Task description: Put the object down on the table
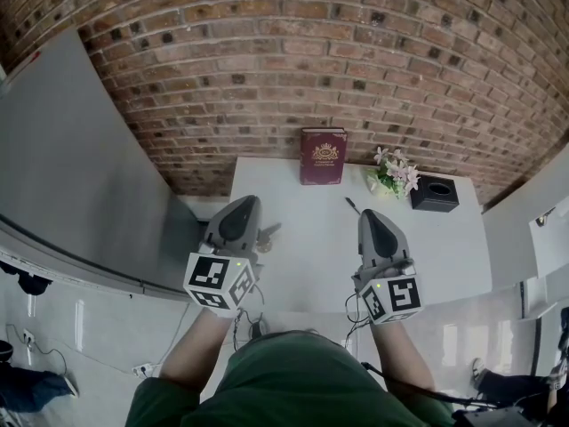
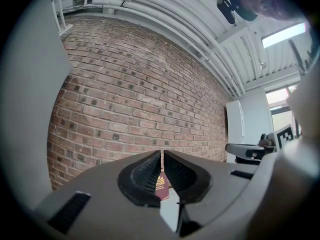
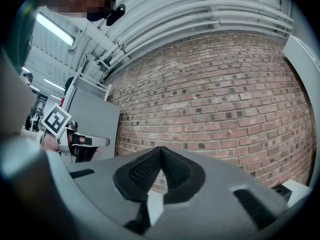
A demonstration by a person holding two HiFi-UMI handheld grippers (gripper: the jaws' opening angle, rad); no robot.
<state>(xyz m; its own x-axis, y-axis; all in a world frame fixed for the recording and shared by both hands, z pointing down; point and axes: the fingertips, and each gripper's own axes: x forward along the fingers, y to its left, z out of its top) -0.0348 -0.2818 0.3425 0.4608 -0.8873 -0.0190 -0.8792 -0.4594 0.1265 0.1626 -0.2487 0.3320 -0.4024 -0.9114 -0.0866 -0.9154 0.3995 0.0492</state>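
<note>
Both tongs clenched and empty. Left tongs (image 1: 247,205) and right tongs (image 1: 373,216) are held level over the near part of the tabletop (image 1: 444,247), with nothing between the jaws in either gripper view. The likely object, the maroon book (image 1: 323,157), stands at the far edge against the brick wall (image 1: 356,60), well apart from me. I judge the put-down is either done or not begun. If a pick comes next, it calls for reaching forward and opening first.

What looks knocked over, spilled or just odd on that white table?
Nothing stands out. The red book stands upright against the brick wall, with the flowers and black box beside it on the white table. The left tongs and right tongs are shut and empty.
</note>
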